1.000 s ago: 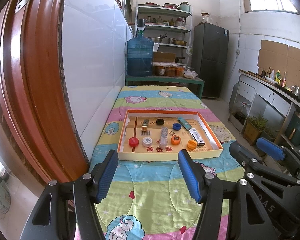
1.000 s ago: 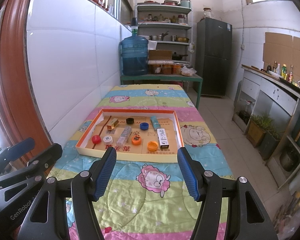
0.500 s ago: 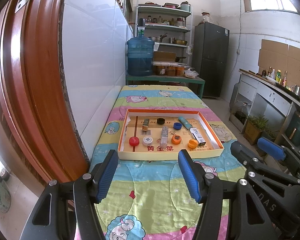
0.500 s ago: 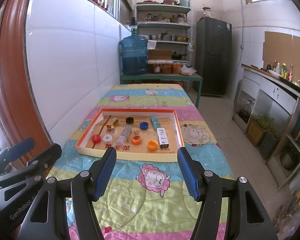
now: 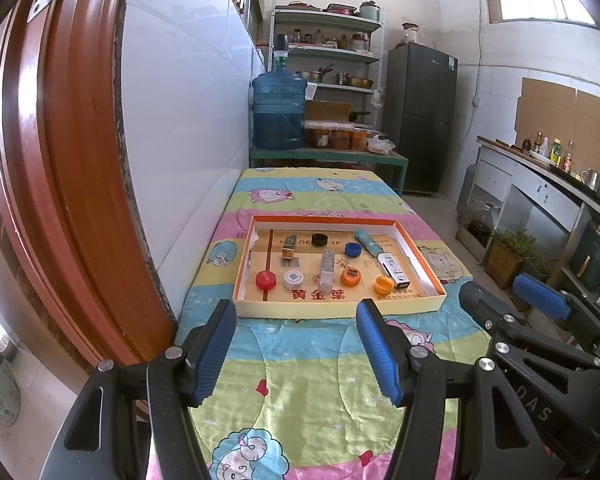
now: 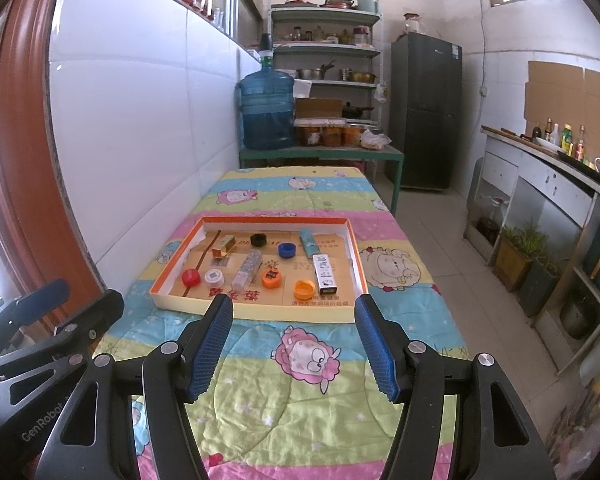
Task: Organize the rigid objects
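Both my grippers, left [image 5: 296, 346] and right [image 6: 294, 340], hang over the tabletop's near edge, jaws wide, nothing between them. Past them on the striped cloth [image 6: 260, 392], mid-tabletop: shallow tray [image 6: 260, 311]. Near row has red cap [image 6: 191, 278], white cap [image 6: 214, 277], two orange caps; white box [image 6: 325, 269] along the right side. Far row: black cap [image 6: 258, 240], blue cap [image 6: 287, 250].

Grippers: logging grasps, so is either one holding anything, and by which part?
Nothing is held. The left gripper and right gripper are both open, short of the shallow orange-rimmed cardboard tray.
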Available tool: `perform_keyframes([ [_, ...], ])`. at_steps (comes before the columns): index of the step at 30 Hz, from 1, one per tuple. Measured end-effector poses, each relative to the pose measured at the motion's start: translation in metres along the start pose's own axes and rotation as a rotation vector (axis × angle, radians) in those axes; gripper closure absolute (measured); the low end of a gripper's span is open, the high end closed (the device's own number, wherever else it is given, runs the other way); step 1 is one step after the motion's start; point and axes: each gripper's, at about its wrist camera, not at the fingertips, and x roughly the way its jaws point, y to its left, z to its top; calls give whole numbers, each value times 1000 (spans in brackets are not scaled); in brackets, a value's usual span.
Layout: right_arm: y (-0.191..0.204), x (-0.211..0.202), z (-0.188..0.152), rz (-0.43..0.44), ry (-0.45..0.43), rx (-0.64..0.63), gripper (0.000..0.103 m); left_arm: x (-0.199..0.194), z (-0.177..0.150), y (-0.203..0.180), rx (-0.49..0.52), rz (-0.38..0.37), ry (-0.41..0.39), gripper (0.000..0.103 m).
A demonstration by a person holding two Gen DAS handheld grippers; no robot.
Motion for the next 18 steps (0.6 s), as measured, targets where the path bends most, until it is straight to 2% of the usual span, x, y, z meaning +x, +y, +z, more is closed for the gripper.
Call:
perform_keyframes([
  [18, -1, 2, -2, 4, 3, 3, 38, 0, 0, -3, 1, -2, 2, 40],
])
